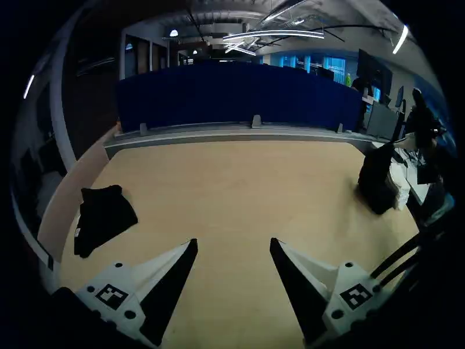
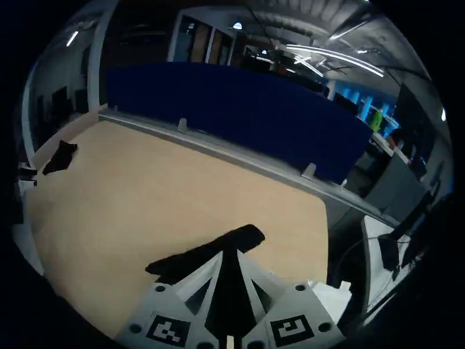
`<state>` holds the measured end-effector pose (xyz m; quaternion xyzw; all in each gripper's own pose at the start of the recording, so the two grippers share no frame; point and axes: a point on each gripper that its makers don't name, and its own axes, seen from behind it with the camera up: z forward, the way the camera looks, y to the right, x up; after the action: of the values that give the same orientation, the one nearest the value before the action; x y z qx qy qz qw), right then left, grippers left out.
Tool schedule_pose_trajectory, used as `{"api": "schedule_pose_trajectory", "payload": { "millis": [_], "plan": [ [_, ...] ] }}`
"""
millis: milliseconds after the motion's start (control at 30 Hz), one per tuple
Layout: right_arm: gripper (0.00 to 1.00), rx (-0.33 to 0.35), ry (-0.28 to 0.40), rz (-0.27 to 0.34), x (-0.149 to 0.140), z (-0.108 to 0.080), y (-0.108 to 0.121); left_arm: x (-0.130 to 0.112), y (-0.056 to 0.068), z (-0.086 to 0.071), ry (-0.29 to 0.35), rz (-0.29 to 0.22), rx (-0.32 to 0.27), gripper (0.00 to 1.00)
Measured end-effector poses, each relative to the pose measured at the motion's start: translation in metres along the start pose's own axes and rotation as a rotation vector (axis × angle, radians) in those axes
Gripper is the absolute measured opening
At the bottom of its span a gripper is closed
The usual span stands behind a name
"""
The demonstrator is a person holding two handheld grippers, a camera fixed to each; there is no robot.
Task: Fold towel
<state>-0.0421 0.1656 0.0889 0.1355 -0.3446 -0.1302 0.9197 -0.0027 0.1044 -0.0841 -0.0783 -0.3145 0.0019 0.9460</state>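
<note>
A black towel [image 2: 174, 264] lies crumpled near the right end of the wooden table [image 2: 145, 192], and my right gripper [image 2: 231, 254] is shut on its edge, with dark cloth running between the fingers. In the left gripper view the same towel [image 1: 376, 180] stands as a dark heap at the far right, with white gripper parts [image 1: 402, 185] beside it. My left gripper [image 1: 233, 241] hovers open over bare tabletop [image 1: 244, 186] with nothing between its fingers. A second black towel [image 1: 102, 218], folded, lies at the table's left edge and appears small and far off [image 2: 59, 157] in the right gripper view.
A blue partition [image 1: 238, 96] with a grey rail [image 1: 232, 132] runs along the table's far side. Desks, monitors and chairs [image 1: 383, 119] stand beyond the right end. The table's left edge [image 1: 55, 256] drops off close to the folded towel.
</note>
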Motion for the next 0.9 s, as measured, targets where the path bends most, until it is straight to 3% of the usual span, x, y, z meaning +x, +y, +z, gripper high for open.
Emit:
{"api": "schedule_pose_trajectory", "payload": {
  "millis": [433, 900],
  "plan": [
    [0.03, -0.078, -0.049, 0.155, -0.087, -0.019, 0.031, 0.002, 0.015, 0.004, -0.008, 0.033, -0.018, 0.92],
    [0.04, -0.136, -0.134, 0.228, -0.161, -0.012, 0.043, 0.000, 0.029, 0.002, -0.014, 0.051, -0.022, 0.92]
  ]
}}
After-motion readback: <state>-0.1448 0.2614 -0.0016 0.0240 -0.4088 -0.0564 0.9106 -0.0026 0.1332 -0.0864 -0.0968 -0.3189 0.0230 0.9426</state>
